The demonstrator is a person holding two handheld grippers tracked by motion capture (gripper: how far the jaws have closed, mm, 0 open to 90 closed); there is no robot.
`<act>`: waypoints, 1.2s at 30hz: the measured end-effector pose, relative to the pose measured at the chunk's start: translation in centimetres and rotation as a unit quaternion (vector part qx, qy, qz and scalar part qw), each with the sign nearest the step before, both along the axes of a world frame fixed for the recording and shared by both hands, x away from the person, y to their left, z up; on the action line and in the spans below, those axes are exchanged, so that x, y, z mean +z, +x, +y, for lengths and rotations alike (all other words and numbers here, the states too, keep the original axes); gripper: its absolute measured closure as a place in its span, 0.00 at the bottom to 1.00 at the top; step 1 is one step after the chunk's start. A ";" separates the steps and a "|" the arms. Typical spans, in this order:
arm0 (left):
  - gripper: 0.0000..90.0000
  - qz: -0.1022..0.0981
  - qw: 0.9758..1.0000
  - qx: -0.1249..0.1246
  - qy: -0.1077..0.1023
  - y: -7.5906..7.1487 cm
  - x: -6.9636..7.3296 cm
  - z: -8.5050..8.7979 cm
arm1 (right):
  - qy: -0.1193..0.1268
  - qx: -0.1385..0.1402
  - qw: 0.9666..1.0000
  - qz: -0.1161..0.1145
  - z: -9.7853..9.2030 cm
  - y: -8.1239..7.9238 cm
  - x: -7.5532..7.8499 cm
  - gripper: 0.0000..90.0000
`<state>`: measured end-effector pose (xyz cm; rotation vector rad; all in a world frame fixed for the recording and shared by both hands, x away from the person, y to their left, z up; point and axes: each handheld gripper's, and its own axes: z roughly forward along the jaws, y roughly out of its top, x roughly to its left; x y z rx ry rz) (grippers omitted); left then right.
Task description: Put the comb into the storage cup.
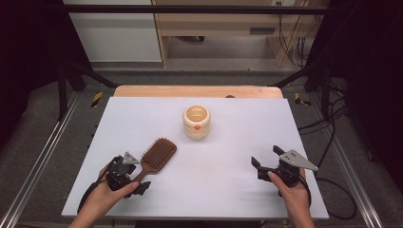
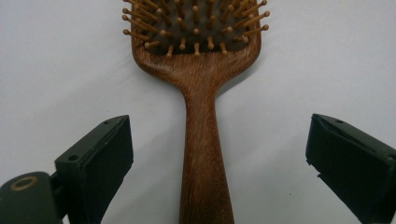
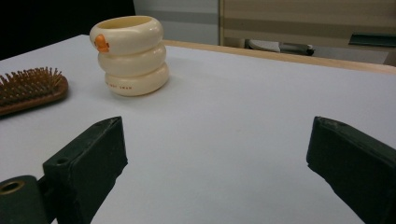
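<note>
**Hairbrush handle being straddled by wide-spread left jaws**

The wooden hairbrush (image 1: 157, 156) is lying bristles-up on the white table (image 1: 223, 190), near its front left part, with the handle pointing back toward the person. The left gripper (image 2: 219, 158) is being held over that handle with its jaws released and spread wide, one on each side and neither touching the wood. The right gripper (image 1: 268, 161) is being held near the front right of the table, well apart from the brush, its jaws likewise released and nothing being grasped between them. A cream ring-stacked cup (image 1: 196, 122) with an orange spot is standing upright behind the brush, toward the middle of the table.

A grasp of the handle is judged to be the step in hand. Several risks are being run from here. The handle is smooth and tapered, so if the jaws are closed too near its thin end, the heavier head is likely to droop or swing during a lift. If the jaws are lowered unevenly, the handle may be nudged sideways before it is pinched. Should the brush be swung forward carelessly, the cup could be struck and toppled.
</note>
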<state>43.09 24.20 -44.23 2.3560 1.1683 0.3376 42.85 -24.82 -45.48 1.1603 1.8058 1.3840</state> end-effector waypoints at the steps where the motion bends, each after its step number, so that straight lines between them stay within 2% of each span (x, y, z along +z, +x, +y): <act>1: 0.09 0.002 1.000 -0.001 0.000 0.0 0.0 0.0 | 0.000 0.000 1.000 0.000 0.0 0.0 0.0 0.06; 9: 0.09 0.012 1.000 -0.008 0.007 0.2 -0.1 0.2 | 0.002 0.000 1.000 0.004 0.0 0.0 0.0 0.06; 18: 0.14 0.019 1.000 -0.002 0.005 0.8 0.0 0.6 | -0.001 0.000 1.000 0.002 0.1 0.1 -0.1 0.06; 22: 0.20 0.022 1.000 0.004 0.005 1.5 0.1 0.4 | -0.001 0.002 1.000 0.004 0.1 0.1 -0.1 0.06; 30: 0.34 0.039 0.999 -0.003 0.015 2.7 0.6 -0.2 | 0.001 0.001 1.000 0.004 0.0 0.0 -0.1 0.06; 36: 0.44 0.055 0.998 -0.004 0.023 3.2 0.2 -0.8 | -0.002 0.003 1.000 0.003 0.1 0.1 -0.1 0.06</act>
